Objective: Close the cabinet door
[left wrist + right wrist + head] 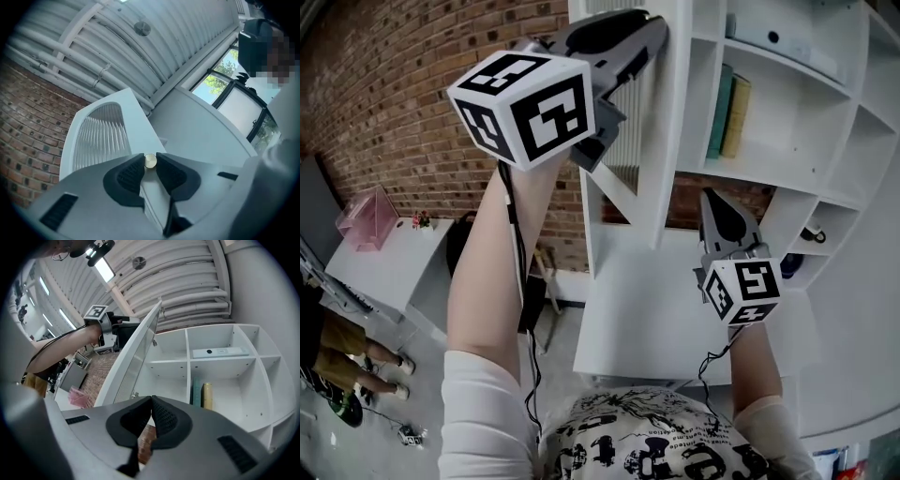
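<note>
Pinching the brass knob [150, 161] of the cabinet door [101, 136] with the left gripper [150, 157], knob at 12 o'clock; right gripper [151, 402] clenched tight, empty.

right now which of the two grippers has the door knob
The left gripper: its jaws clamp the small brass knob on the open cabinet door. The right gripper has its jaws together with nothing between them.

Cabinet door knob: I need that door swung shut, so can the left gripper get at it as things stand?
Probably yes: the left gripper has its jaws closed on the brass knob at the edge of the open cabinet door, and nothing else sits between them.
</note>
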Demonstrator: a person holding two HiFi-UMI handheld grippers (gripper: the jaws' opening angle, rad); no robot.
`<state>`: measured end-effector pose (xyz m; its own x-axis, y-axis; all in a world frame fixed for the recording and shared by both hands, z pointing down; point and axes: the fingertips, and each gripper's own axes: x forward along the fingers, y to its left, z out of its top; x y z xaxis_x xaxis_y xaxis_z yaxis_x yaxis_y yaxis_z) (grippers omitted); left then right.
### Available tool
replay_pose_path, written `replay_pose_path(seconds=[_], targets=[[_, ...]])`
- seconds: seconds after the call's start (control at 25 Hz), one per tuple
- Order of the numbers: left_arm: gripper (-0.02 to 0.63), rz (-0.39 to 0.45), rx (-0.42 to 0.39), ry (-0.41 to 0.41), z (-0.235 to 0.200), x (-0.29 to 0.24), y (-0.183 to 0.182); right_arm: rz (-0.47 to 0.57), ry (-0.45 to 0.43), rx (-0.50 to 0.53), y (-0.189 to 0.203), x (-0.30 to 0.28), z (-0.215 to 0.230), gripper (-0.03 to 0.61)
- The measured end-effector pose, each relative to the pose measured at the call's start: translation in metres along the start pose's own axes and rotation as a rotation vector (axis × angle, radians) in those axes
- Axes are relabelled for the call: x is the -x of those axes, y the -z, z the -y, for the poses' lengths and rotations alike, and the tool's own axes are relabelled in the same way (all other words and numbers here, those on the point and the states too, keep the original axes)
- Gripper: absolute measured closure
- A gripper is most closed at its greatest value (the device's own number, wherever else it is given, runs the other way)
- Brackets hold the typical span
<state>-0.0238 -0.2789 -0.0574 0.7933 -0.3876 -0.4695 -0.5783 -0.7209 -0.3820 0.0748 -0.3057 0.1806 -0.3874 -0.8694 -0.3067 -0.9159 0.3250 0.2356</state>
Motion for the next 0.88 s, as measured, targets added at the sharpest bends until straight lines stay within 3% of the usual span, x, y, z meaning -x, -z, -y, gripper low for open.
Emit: replay_pose_path(seconds=[0.36, 0.88], targets=[[0.523, -0.084, -0.074, -0.212, 0.015, -0.059, 0.030, 0.029, -0.058, 0.012, 0.004, 0.021, 0.050, 0.563], [0.523, -0.196, -0.201, -0.342, 0.006, -0.134, 0.083, 0.004, -0.087, 0.021, 0.034, 0.023, 0.122, 0.563]])
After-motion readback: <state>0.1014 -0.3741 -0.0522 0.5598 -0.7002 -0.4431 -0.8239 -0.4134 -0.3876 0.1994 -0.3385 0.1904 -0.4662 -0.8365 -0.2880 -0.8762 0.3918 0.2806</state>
